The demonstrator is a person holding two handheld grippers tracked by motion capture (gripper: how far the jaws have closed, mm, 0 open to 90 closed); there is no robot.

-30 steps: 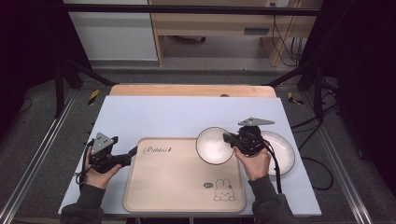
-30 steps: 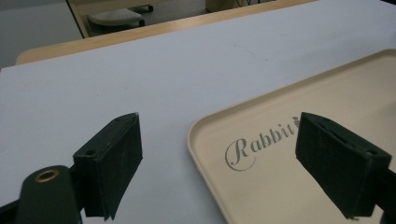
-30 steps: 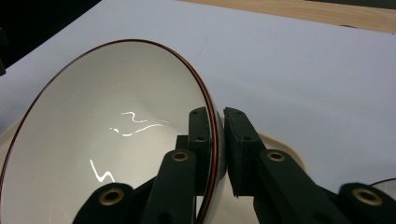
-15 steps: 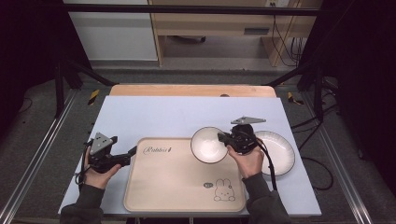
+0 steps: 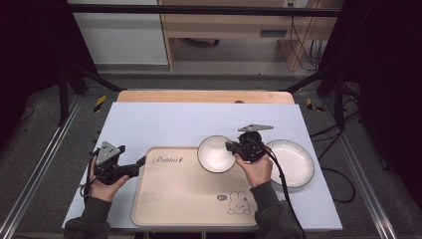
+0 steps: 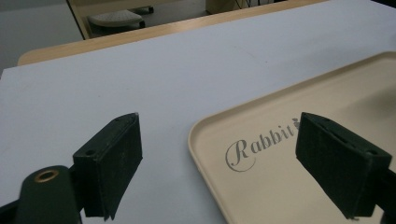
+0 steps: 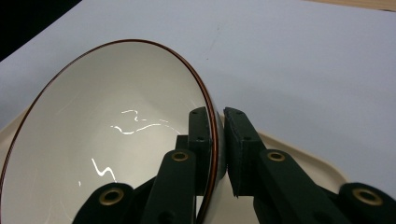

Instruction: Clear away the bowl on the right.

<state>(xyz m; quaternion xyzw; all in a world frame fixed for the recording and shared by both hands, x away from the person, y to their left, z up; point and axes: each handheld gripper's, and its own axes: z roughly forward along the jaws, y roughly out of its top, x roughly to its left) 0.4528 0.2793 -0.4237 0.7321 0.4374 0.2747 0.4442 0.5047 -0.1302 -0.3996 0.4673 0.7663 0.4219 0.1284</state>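
Up at the tray's (image 5: 189, 199) far right corner, the right gripper (image 5: 230, 146) is holding a bowl (image 5: 215, 154) by its near-right rim, one jaw inside the wall and one outside, clamped tight on it. In the right gripper view the bowl (image 7: 107, 135) is tilting, its opening facing up and toward the camera, its dark-lined rim running between the jaws; the tray's edge is showing just beyond the fingertips, with bare mat (image 7: 289, 60) opening out past that. Whether the bowl's base is touching the tray I cannot tell. A plate (image 5: 293, 162) is lying flat just behind the right hand (image 5: 255, 169), close to the mat's right edge.

On the other side, the left gripper (image 5: 143, 161) is pointing at the tray's left edge, jaws spread wide apart and gripping nothing. In the left gripper view one finger (image 6: 109, 158) is hanging over bare mat and the other over the tray (image 6: 280, 186), the rounded corner and the word "Rabbit" lying between them. Open mat is stretching ahead of these fingers to the table's (image 5: 199, 96) far wooden edge.
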